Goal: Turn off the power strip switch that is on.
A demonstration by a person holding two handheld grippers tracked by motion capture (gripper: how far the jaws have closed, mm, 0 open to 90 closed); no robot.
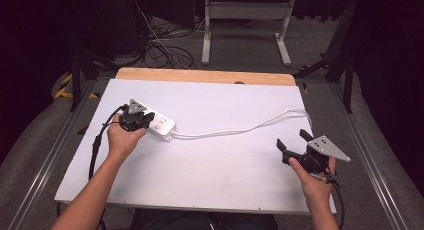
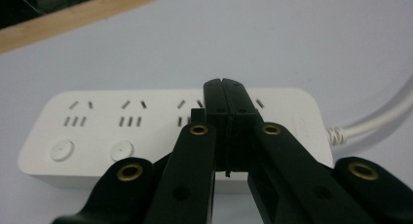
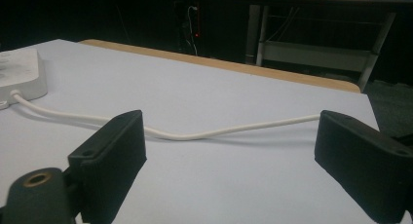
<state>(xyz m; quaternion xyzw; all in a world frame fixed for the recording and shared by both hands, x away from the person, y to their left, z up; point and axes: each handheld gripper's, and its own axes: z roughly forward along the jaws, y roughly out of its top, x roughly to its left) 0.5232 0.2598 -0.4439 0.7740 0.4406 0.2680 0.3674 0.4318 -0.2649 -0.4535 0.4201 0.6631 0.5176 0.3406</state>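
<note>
high view, one power strip (image 1: 161, 125), one cord (image 1: 240, 127), two claws

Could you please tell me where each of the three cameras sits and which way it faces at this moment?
High view: above the person's side, looking forward and down on the white table; both forearms, left gripper and right gripper show.
Left gripper view: rides the left gripper, looking along its shut jaws at the power strip.
Right gripper view: rides the right gripper, looking low across the table between open jaws at the white cord.
All three share the power strip and its cord.
</note>
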